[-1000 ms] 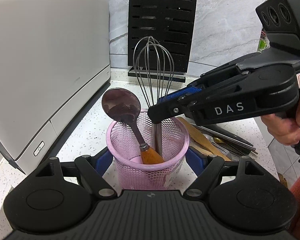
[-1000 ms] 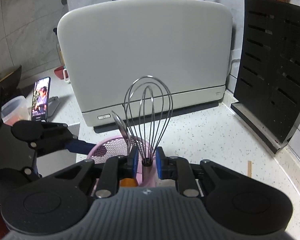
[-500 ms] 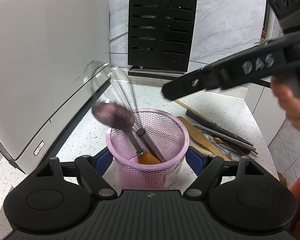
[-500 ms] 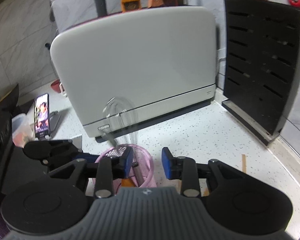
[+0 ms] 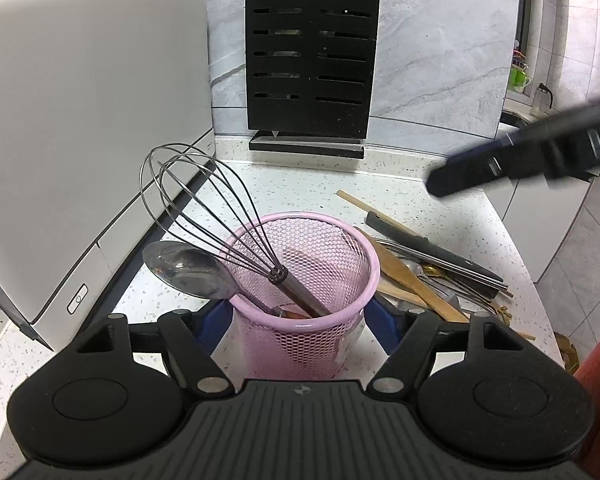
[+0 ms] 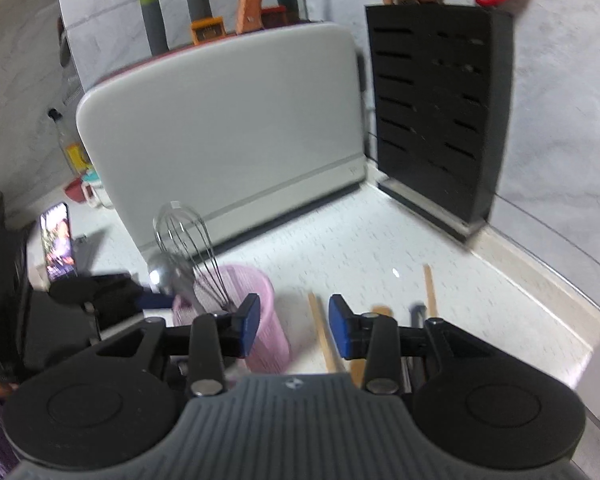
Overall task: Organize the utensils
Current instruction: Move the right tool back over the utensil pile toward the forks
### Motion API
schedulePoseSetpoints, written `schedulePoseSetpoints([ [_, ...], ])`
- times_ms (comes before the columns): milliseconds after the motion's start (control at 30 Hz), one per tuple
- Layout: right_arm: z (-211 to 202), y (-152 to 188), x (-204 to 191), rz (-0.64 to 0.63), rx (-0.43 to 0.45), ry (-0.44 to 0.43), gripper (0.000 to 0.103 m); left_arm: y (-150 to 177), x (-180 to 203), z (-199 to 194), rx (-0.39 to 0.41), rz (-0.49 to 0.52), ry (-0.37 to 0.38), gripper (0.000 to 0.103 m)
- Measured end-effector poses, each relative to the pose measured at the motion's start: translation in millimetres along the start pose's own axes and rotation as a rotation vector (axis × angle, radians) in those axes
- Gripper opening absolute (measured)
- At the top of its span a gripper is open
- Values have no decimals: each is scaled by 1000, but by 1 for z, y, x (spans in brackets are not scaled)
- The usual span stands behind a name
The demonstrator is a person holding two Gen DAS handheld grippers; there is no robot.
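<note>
One whisk point(image 5: 204, 216), one spoon point(image 5: 188, 270) in pink mesh cup point(image 5: 304, 320)
Left gripper point(image 5: 300, 320) fingers pinch the cup at frame centre; right gripper point(image 6: 292, 330) fingers spread, empty

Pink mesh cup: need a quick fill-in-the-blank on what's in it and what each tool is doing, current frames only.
1. The whisk stands handle-down in the pink mesh cup, beside a metal ____.
2. The left tool is shut on the ____.
3. The right tool is open and holds ____.
4. The remaining utensils lie on the ____, to the cup's right in the left wrist view.

Missing words: spoon; cup; nothing; counter
</note>
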State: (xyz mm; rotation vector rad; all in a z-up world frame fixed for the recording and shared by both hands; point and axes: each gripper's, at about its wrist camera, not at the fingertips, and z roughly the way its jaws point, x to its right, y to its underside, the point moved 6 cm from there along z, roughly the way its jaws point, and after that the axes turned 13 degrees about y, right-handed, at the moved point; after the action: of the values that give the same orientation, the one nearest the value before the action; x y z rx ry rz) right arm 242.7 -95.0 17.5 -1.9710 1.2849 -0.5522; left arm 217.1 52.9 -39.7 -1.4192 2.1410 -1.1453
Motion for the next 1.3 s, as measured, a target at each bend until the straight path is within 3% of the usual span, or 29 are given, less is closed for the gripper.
schedulePoseSetpoints([
  [667,6,69,20,37,-130,169,40,3,21,0,-12,33,83,78],
  [1067,-5,108,23,118,-200,148,41,4,23,0,-13,30,82,83],
  [1300,-2,113,18,115,-239,140,40,4,23,-1,-14,31,82,83],
])
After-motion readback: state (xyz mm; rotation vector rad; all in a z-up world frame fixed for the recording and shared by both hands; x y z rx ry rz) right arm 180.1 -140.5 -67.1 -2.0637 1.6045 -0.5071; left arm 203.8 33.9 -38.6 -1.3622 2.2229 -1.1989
